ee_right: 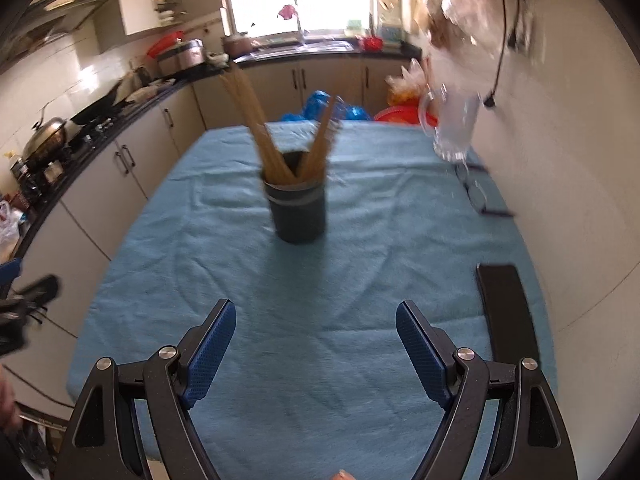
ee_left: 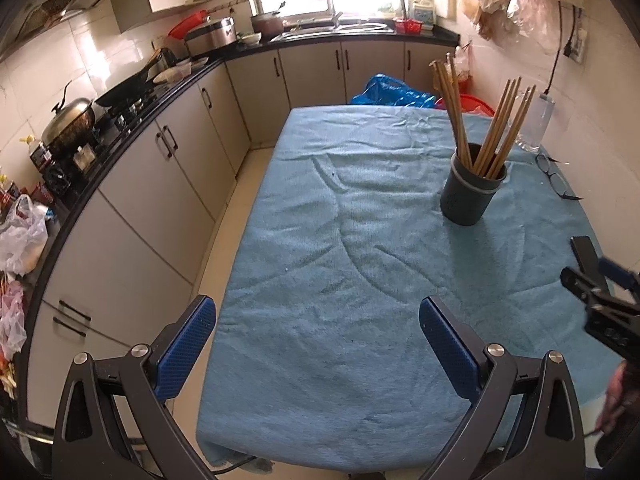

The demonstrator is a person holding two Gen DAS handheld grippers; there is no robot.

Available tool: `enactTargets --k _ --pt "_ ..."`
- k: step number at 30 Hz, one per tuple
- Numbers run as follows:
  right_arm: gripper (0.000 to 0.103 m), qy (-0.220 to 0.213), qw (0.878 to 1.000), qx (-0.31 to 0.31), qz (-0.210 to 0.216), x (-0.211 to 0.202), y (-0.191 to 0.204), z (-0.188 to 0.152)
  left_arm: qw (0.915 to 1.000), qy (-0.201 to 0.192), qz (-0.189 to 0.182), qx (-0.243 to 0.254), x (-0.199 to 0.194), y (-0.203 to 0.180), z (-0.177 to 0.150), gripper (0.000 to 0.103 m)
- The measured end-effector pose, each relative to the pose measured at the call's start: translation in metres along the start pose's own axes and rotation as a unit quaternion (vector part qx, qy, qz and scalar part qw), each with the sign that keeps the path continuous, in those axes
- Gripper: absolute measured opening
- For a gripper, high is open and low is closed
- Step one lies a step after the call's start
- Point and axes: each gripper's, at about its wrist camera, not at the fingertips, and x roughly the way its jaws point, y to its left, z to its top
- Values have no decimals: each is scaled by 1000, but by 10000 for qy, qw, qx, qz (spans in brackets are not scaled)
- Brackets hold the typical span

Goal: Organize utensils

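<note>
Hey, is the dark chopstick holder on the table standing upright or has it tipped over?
Upright. The holder stands on its base on the blue cloth, with the chopsticks leaning out of its open top.

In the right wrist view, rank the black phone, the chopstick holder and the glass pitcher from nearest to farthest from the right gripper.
From the right gripper:
1. Black phone, flat on the cloth just to its right.
2. Chopstick holder, ahead near the table's middle.
3. Glass pitcher, far right, by the wall.
</note>
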Motion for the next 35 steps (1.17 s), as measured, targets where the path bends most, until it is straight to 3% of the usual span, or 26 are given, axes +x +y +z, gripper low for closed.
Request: enactTargets --k 5,9,12,16,20,30,33,35 --pt "87 440 9970 38 -635 67 -48 -20 9994 229 210 -149 20 -15 14 101" --pt "87 696 9938 173 -846 102 -81 -32 9977 407 415 -358 34 -25 8 101" --pt "88 764 9937 260 -773 117 -99 -34 9950 705 485 -514 51 -34 9 101" --pt "103 576 9957 103 -721 127 -103 -31 9901 1027 678 -680 72 -36 4 101" --pt "103 290 9985 71 -464 132 -104 -31 9859 1217 860 -755 99 -31 4 101" --pt "103 270 9986 77 -458 133 -104 -31 9869 1218 683 -806 172 14 5 101" --pt "103 271 9986 78 -458 132 -104 -32 9878 1236 505 -803 186 21 2 101" --pt "103 270 9986 78 -457 133 -105 -32 9900 1023 317 -919 189 27 -1 101"
